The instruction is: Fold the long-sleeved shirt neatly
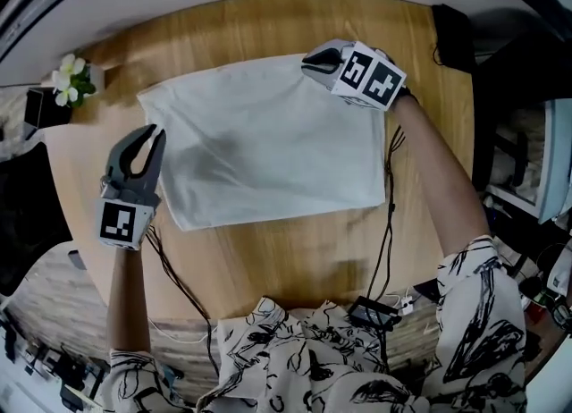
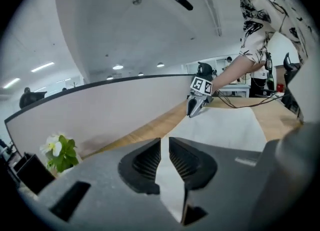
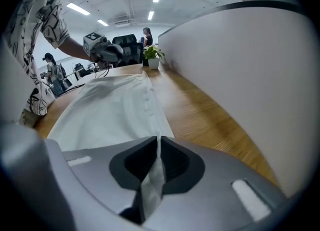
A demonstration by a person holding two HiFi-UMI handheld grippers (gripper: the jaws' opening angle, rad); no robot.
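The light wooden table (image 1: 268, 259) carries the white long-sleeved shirt (image 1: 268, 143), already a flat rectangle lying mid-table toward the far edge. The grey right gripper (image 1: 313, 63) is clamped on the cloth at the shirt's far right corner. The grey left gripper (image 1: 152, 134) hangs above the shirt's left edge, its jaws almost together with nothing caught that I can make out. A small white-flowered potted plant (image 1: 70, 79) stands at the table's far left corner. The next fold probably goes best if the left gripper first takes a matching corner, so both lift level and the edges meet squarely. Count: one table, one shirt, two grippers, one plant.
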